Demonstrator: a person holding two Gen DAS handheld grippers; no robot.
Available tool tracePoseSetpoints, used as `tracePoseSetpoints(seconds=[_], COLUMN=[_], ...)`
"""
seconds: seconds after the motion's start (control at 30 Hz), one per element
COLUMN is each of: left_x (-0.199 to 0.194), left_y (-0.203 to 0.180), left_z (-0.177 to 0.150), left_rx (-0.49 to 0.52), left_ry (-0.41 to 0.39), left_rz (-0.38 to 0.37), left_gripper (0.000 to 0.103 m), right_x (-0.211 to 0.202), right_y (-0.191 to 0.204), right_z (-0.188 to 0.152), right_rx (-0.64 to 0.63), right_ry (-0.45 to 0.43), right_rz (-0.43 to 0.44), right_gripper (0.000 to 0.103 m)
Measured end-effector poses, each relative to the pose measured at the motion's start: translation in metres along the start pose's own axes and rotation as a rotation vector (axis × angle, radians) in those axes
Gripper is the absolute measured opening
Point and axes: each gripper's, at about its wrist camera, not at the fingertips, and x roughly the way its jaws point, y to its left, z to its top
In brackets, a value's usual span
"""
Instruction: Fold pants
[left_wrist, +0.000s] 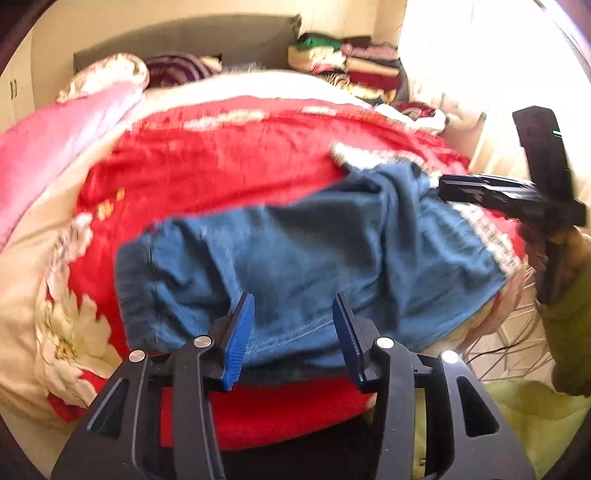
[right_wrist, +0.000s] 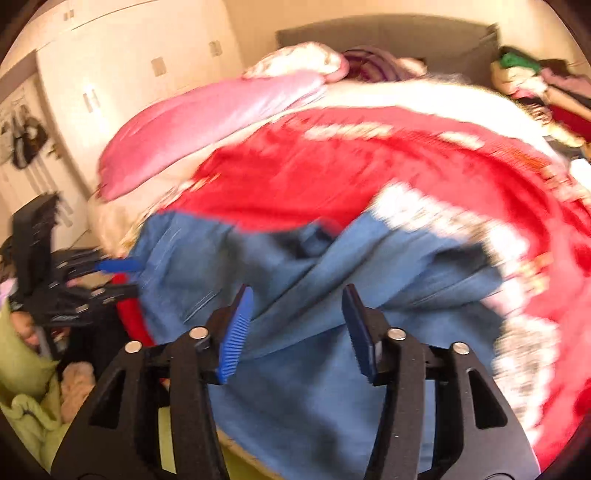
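No legible text, labels or numbers anywhere; frames blurred.

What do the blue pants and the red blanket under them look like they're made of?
The blue pants look like soft, washed denim or heavy cotton: matte, with faint pale stitch lines and thick rumpled folds. Blur leaves the weave unclear. The red blanket with white pattern looks like plush fleece or woven throw, matte and slightly fuzzy at its white edging; too smeared to say which.
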Motion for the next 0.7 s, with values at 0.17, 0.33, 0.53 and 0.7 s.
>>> tracePoseSetpoints(seconds=[0.17,0.33,0.53,0.7], left_x=[-0.002,0.026,0.073,0.099], left_y=[-0.021,-0.039,-0.064,-0.074], left_z=[0.021,0.038,0.039,0.034], left_rx=[0.031,0.031,0.05,0.058], left_ry=[-0.01,0.023,0.119,0.163], left_rz=[-0.07,-0.18,-0.262,-0.269], left_gripper=[0.05,0.05,0.05,0.05], right_x=[-0.002,0.021,0.077,0.132], right_y=[-0.031,-0.049,-0.051,-0.059], right_z=[0.037,0.068,0.104,0.118], right_rx=[0.059,0.14,0.147,0.166], right_ry=[-0.027,0.009,0.108,0.207], right_rz=[-0.082,-0.055,-0.113,-0.163], right_gripper=[0.063,0.073,0.078,0.078])
